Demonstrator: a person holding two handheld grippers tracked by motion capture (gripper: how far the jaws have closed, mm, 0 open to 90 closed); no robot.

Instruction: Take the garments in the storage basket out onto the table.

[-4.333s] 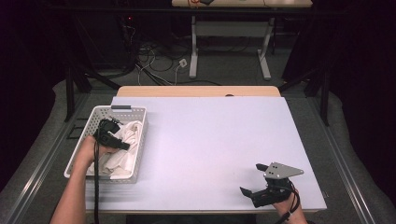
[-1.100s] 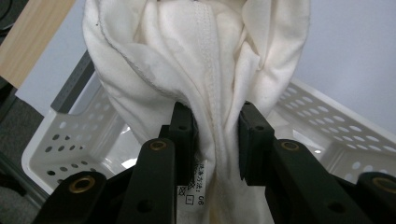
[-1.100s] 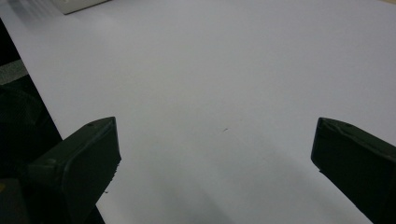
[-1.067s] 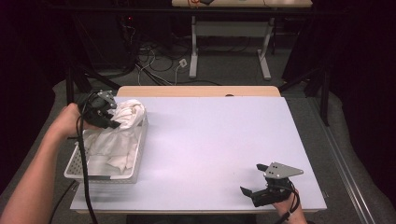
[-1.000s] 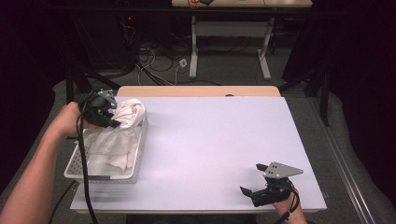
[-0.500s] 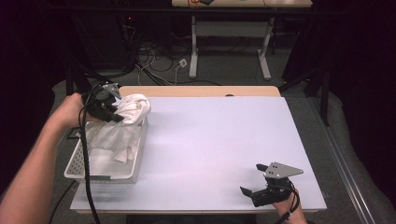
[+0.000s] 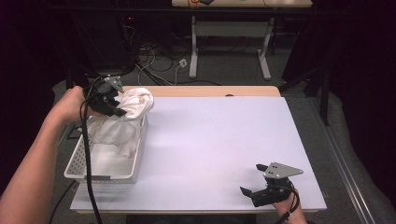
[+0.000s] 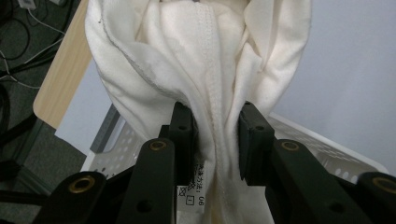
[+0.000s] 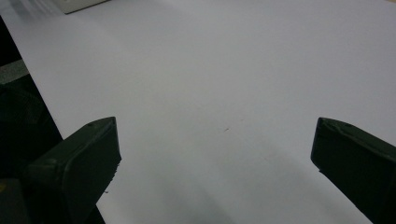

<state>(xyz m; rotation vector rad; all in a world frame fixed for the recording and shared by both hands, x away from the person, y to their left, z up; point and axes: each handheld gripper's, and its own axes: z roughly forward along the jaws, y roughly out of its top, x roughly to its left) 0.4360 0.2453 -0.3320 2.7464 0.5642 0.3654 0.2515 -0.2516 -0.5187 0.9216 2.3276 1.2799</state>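
Note:
A white cloth garment [image 7: 126,116] hangs bunched above the far end of a white perforated basket [image 7: 108,173] at the table's left. My left gripper [image 7: 122,111] is shut on a fold of that garment [image 8: 212,93], held up off the basket; a care label shows below the jaws. Both pads [image 8: 183,135] press the seam between them. Near the table's front right edge, my right gripper [image 7: 252,179] rests low and open. Its two jaws stand wide apart in the right gripper view [image 9: 215,154] with bare white table between them.
The white tabletop [image 7: 219,135] spreads between the basket and the right gripper. A wooden strip [image 7: 210,91] edges the far side. Cables and table legs lie on the floor beyond. My left gripper's cable [image 7: 86,154] trails down over the basket.
My left gripper has risen and moved toward the far left corner, drawing the white garment up out of the basket. The right gripper has stayed put.

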